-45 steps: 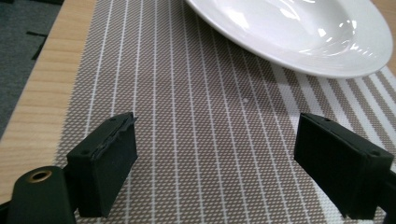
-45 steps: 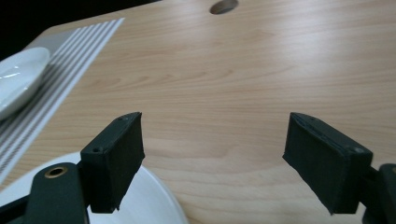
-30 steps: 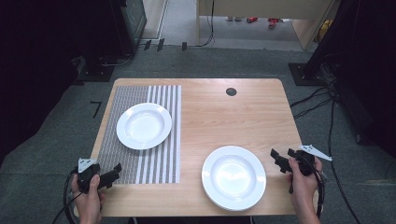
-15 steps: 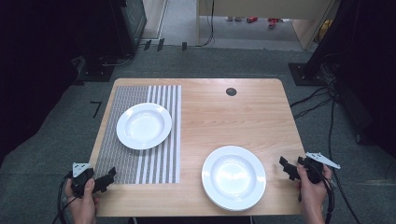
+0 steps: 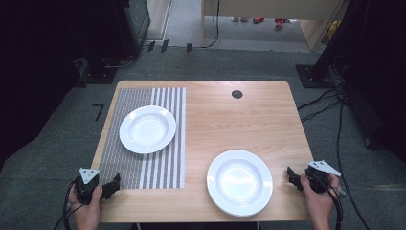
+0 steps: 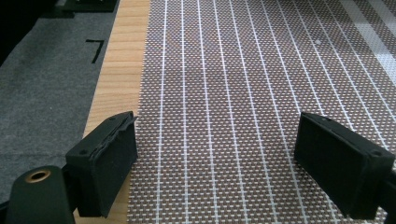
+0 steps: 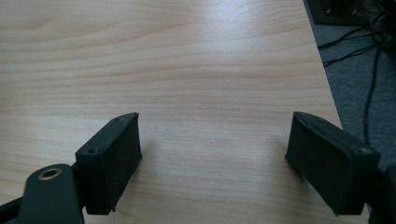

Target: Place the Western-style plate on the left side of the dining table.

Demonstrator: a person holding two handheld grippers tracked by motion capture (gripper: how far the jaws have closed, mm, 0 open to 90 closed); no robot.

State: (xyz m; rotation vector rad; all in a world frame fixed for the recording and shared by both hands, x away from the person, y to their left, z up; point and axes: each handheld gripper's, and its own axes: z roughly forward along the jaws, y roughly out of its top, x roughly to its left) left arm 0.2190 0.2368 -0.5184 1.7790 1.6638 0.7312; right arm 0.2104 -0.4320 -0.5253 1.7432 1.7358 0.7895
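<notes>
One white plate [image 5: 147, 129] lies on the striped grey placemat [image 5: 167, 167] at the table's left. A second white plate [image 5: 239, 182], seemingly stacked on another, sits on bare wood near the front right. My left gripper [image 5: 114, 184] is held at the front left corner, open and empty, over the placemat's near edge [image 6: 224, 140]. At the table's right edge my right gripper [image 5: 292, 176] stands open with nothing between its jaws, just right of the front plate. In the right gripper view its jaws hang above bare wood [image 7: 187, 70].
The wooden table [image 5: 230, 120] has a round black cable hole [image 5: 237, 94] at the back. Grey carpet surrounds it, with cables [image 5: 330, 100] on the floor at the right and dark equipment [image 5: 110, 72] at the back left.
Both hands have drawn the grippers back toward the table's front edge and slightly outward. The plates have not moved.
</notes>
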